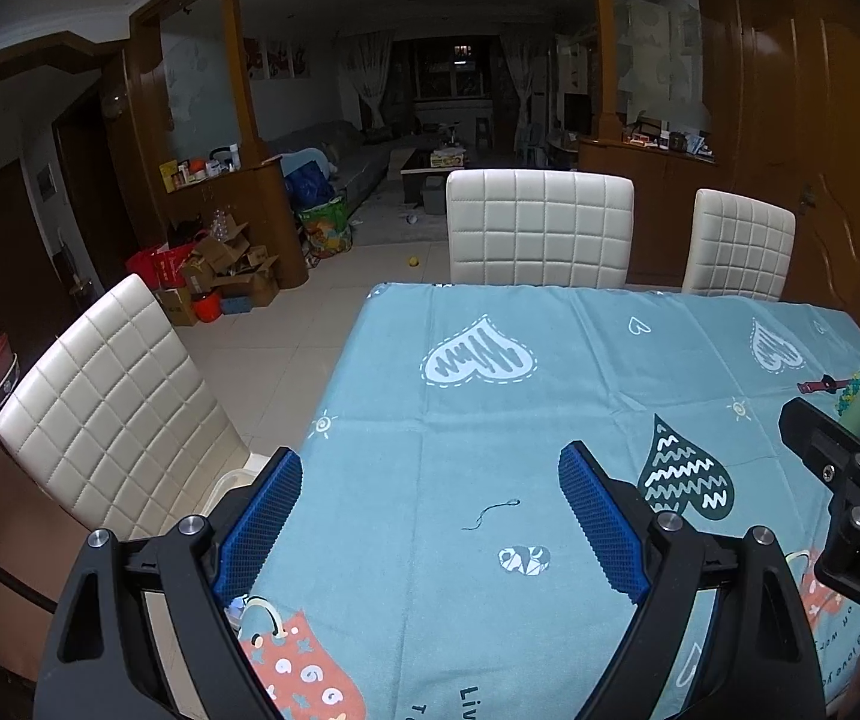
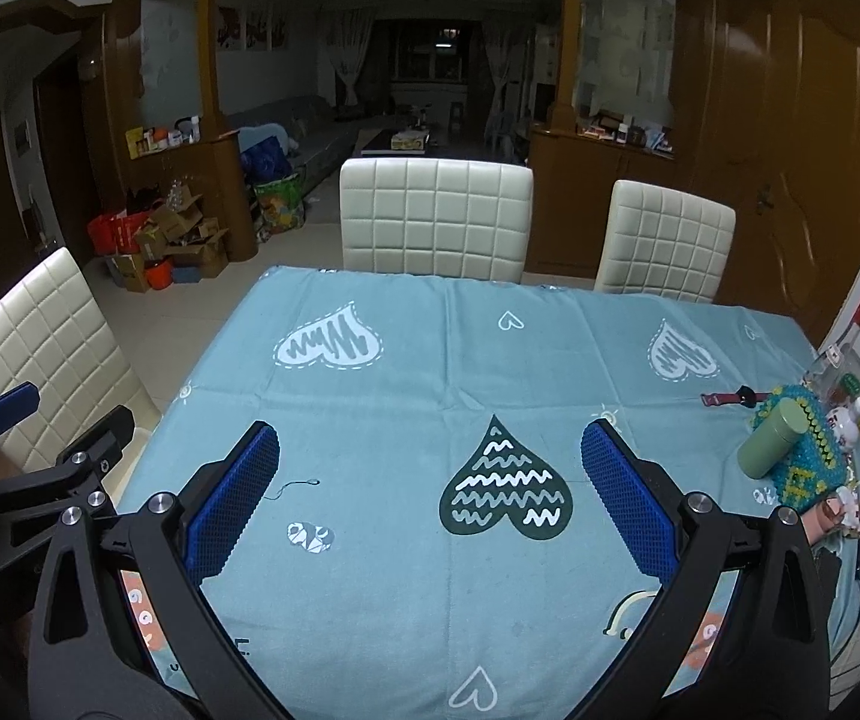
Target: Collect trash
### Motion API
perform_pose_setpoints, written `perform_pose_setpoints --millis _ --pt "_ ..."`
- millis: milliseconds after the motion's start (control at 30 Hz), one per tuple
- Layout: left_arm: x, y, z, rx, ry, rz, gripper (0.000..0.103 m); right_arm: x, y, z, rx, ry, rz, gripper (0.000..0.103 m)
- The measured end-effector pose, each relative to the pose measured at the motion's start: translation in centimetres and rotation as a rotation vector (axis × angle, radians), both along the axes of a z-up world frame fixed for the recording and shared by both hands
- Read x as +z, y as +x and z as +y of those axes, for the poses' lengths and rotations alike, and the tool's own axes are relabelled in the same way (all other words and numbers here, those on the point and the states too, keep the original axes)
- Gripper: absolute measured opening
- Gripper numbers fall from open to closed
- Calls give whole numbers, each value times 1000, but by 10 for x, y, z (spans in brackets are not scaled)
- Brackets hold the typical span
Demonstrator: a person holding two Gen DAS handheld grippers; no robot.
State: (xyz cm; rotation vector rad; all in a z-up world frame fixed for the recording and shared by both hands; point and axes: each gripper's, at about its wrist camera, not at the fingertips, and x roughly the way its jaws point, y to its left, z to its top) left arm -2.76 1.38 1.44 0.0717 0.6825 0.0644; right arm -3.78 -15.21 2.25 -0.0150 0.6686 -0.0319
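With both the left tool [image 1: 430, 510] and the right tool [image 2: 430, 489] held wide open and empty above the counter [image 2: 406, 360], the upright green canister [image 2: 769, 441] at the right could be toppled by a careless reach.

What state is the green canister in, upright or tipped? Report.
Upright. The green canister stands on its base on the tablecloth, against a beaded box.

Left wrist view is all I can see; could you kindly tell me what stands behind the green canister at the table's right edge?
Observer: A clear glass bottle with a red cap is just behind the green canister.
Operator: Thank you; are the right gripper's jaws holding anything?
Observer: No, the right gripper is open and empty; only the dark heart print shows between its jaws.
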Motion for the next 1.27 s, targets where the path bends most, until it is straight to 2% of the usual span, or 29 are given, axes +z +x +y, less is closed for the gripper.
perform_pose_setpoints --millis 433,667,1267 --pt "4 -8 -8 -23 1 -4 85 0 -8 -9 -5 8 19 100" --pt "-3 -7 -11 -44 -13 30 86 -3 -9 -11 -8 13 25 100" --pt "-11 1 -11 -32 3 56 86 -13 0 -15 -9 34 63 100"
